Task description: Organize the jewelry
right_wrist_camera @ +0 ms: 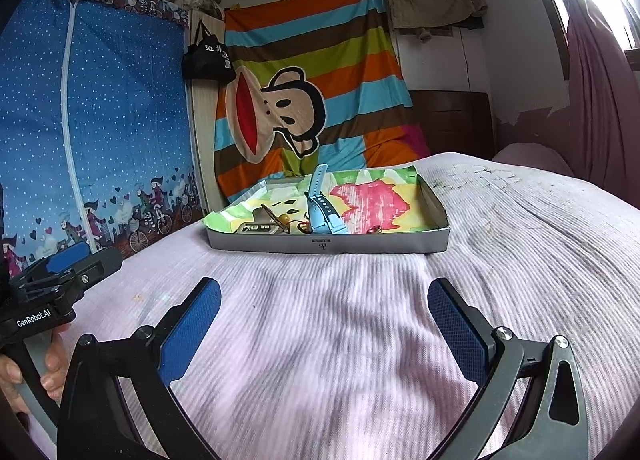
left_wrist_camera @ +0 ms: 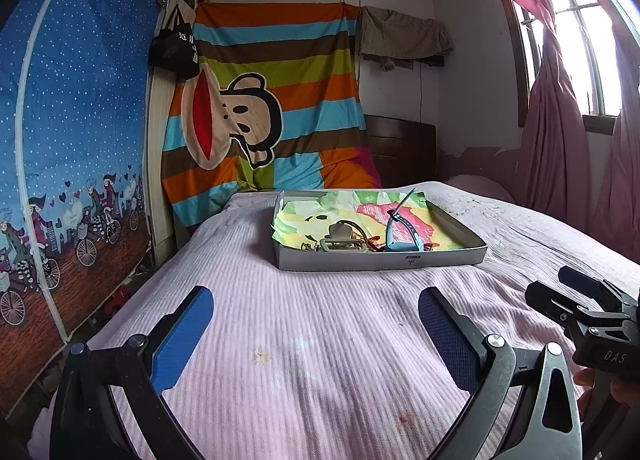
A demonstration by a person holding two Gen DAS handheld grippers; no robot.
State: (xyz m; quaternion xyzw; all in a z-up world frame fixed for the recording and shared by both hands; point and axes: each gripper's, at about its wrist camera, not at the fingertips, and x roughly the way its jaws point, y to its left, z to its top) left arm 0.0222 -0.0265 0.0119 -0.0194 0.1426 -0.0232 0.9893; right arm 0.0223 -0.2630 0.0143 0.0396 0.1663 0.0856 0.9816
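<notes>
A shallow grey cardboard tray [left_wrist_camera: 380, 260] [right_wrist_camera: 328, 246] lined with colourful paper sits on the bed ahead. It holds a light blue watch [left_wrist_camera: 400, 238] [right_wrist_camera: 322, 212], a beige hair clip [left_wrist_camera: 340, 244] [right_wrist_camera: 258, 228], a small ring [right_wrist_camera: 374, 230] and some red-and-gold pieces [right_wrist_camera: 296, 225]. My left gripper [left_wrist_camera: 316, 334] is open and empty above the bedspread, well short of the tray. My right gripper [right_wrist_camera: 324, 322] is open and empty too, beside the left one. Each gripper shows at the edge of the other's view, the right one [left_wrist_camera: 576, 296] and the left one [right_wrist_camera: 76, 264].
The bed has a pink ribbed bedspread [left_wrist_camera: 320, 340] [right_wrist_camera: 340, 340]. A blue fabric wardrobe [left_wrist_camera: 72, 140] stands at the left. A striped cartoon sheet [left_wrist_camera: 260, 120] hangs at the back. A dark headboard [left_wrist_camera: 400, 148] and pink curtains [left_wrist_camera: 560, 140] are at the right.
</notes>
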